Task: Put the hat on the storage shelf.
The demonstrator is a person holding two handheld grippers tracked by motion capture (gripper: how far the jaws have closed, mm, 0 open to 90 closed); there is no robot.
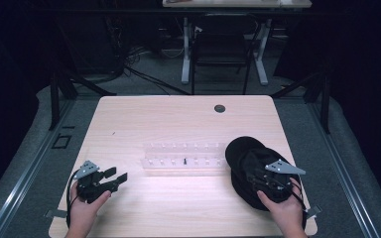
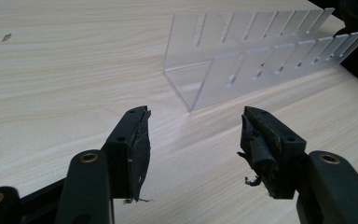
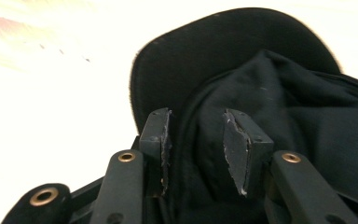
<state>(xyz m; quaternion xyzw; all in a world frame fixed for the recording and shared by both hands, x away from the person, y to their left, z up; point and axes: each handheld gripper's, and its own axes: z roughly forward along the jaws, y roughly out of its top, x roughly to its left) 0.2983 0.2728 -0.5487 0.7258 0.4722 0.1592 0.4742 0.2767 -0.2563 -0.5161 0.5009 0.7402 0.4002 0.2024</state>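
A black cap (image 1: 245, 153) lies on the right side of the light wooden table (image 1: 154, 114), its brim (image 3: 242, 51) pointing away from me. My right gripper (image 1: 256, 173) sits over the cap's crown. Its jaws are partly apart, with a fold of the dark fabric (image 3: 303, 112) between them, and my right gripper (image 3: 196, 126) does not visibly pinch it. At the table's left front, my left gripper (image 1: 114, 176) is open and empty, and that left gripper (image 2: 195, 126) points at a clear slotted acrylic rack (image 2: 242, 60). The rack (image 1: 183, 156) stands mid-table.
A small dark peg (image 1: 185, 160) sits in the rack. A round grommet hole (image 1: 220, 108) lies near the table's far edge. Beyond the table stand a dark chair (image 1: 222, 49) and a white-legged desk. A tiny speck (image 2: 7, 36) marks the wood.
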